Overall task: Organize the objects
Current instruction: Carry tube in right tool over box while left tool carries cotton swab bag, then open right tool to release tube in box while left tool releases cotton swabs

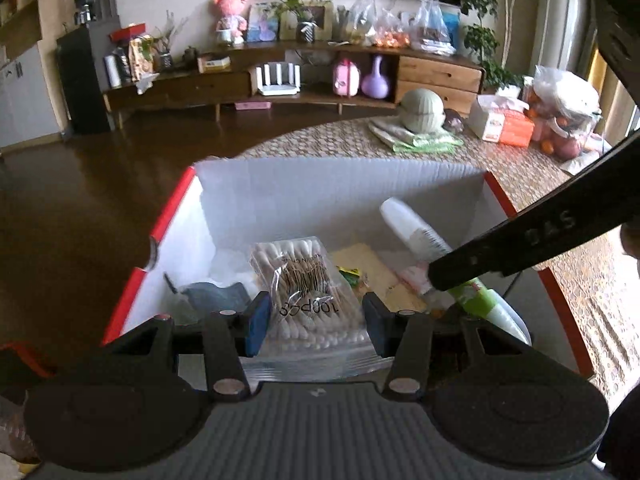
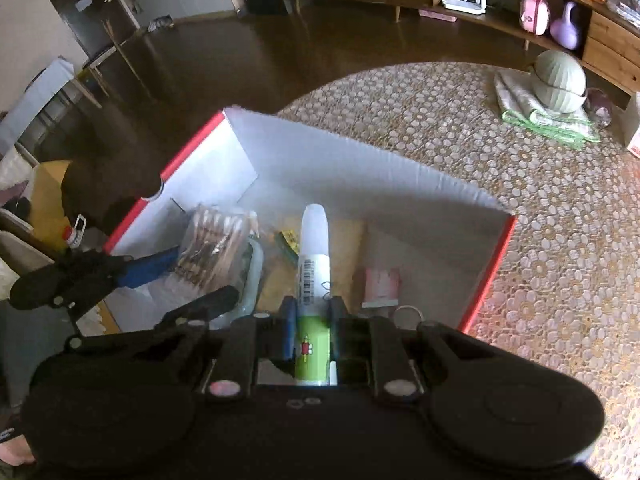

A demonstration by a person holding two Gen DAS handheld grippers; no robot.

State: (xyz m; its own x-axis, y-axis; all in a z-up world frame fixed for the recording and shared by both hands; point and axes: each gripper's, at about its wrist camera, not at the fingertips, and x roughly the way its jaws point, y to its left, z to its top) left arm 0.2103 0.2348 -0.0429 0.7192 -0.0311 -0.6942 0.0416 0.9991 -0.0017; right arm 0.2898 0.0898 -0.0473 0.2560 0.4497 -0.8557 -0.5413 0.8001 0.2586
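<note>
A white cardboard box with a red rim (image 1: 172, 204) (image 2: 188, 156) stands open on the table. My left gripper (image 1: 316, 322) (image 2: 196, 276) is low inside it, its blue pads pressed against the sides of a clear bag of cotton swabs (image 1: 304, 280) (image 2: 216, 240). My right gripper (image 2: 313, 312) is shut on a white and green tube (image 2: 314, 248) (image 1: 416, 232), which points into the box above the contents. In the left wrist view, one of its black fingers (image 1: 520, 240) crosses in from the right.
Inside the box lie a yellow sheet (image 1: 368, 268), a pink packet (image 2: 382, 284), a grey-blue cloth (image 1: 216, 296) and a small green packet (image 2: 290, 242). On the patterned tablecloth (image 2: 480, 184) stand a green ribbed jar (image 2: 560, 80) on folded cloths, a tissue box (image 1: 500, 120) and bagged fruit (image 1: 564, 116).
</note>
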